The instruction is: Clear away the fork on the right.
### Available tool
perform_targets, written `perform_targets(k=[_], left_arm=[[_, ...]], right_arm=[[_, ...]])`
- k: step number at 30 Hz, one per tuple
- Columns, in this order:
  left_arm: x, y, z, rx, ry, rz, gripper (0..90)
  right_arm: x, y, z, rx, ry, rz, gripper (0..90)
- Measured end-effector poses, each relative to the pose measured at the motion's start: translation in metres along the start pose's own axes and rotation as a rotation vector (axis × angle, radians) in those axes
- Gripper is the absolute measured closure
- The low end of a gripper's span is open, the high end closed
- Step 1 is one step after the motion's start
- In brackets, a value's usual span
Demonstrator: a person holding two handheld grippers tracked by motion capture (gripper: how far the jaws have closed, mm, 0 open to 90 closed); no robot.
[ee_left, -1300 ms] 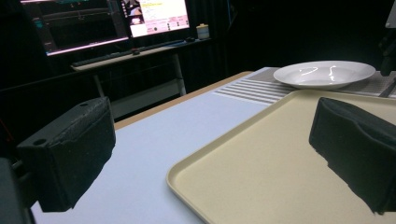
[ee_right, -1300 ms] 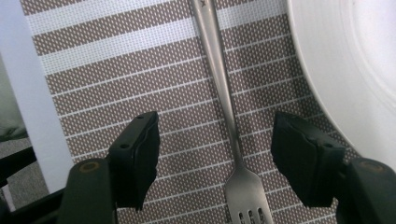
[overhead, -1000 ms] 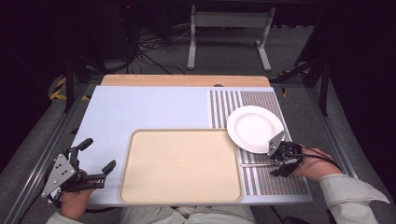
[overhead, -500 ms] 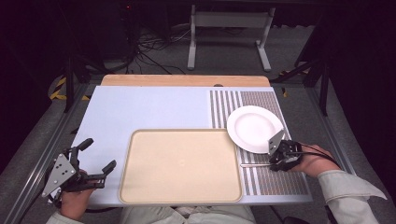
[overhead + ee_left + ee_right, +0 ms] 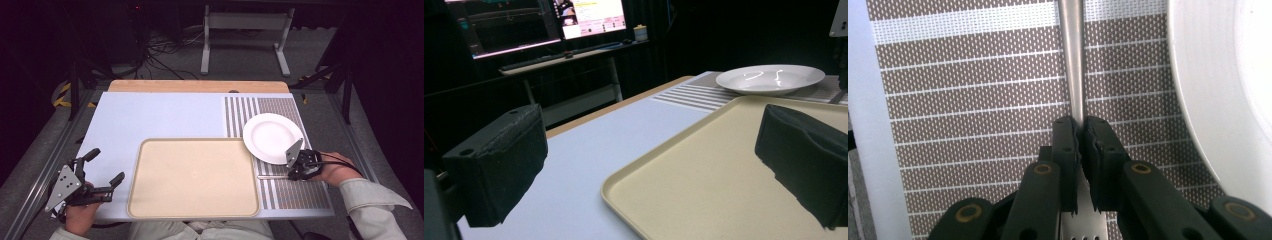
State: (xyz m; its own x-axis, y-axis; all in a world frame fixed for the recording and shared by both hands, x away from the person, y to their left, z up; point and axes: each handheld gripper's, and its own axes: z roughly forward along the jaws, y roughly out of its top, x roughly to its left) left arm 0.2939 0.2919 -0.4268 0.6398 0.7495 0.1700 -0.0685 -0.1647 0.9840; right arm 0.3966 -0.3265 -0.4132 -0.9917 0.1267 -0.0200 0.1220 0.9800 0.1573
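From above, the shallow rectangular beige tray (image 5: 192, 177) sits near the front of the pale blue tabletop (image 5: 150, 117). Right of the tray, the right claw (image 5: 292, 172) grips a thin silver fork (image 5: 272, 176) lying on the brown striped woven placemat (image 5: 285, 190), beside the round white plate (image 5: 272, 137).

The left claw (image 5: 105, 172), left of the tray, is spread apart.

Its own camera shows the tray (image 5: 724, 175) between both jaws.

Close up, the right claw (image 5: 1081, 145) is clamped on the fork's handle (image 5: 1075, 60).

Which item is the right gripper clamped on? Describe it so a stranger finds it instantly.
Start at the striped brown placemat on the table's right side, then find the white plate on it. Just nearer the person lies a fork, the right gripper shut on its handle. It is the only slim metal thing there.
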Motion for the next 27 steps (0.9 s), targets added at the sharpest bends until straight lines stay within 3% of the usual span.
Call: perform_targets(k=[12,20,25,27], left_arm=[[0.0002,0.0004,-0.0004,-0.004,0.0,0.004,1.2],[0.0004,0.0002,-0.0003,-0.003,0.001,0.001,1.2],[0.0006,0.0003,-0.0005,-0.003,0.003,0.001,1.2],[0.0007,0.0003,-0.0005,-0.002,0.003,0.0,1.2]], right_arm=[[-0.0008,-0.0002,0.0007,-0.006,0.006,-0.04,85.4],[0.0011,-0.0011,-0.0001,-0.008,-0.001,-0.031,85.9],[-0.0004,-0.0016,-0.0014,-0.029,-0.011,-0.051,85.9],[0.0016,-0.0011,-0.0072,-0.038,-0.016,-0.031,85.9]])
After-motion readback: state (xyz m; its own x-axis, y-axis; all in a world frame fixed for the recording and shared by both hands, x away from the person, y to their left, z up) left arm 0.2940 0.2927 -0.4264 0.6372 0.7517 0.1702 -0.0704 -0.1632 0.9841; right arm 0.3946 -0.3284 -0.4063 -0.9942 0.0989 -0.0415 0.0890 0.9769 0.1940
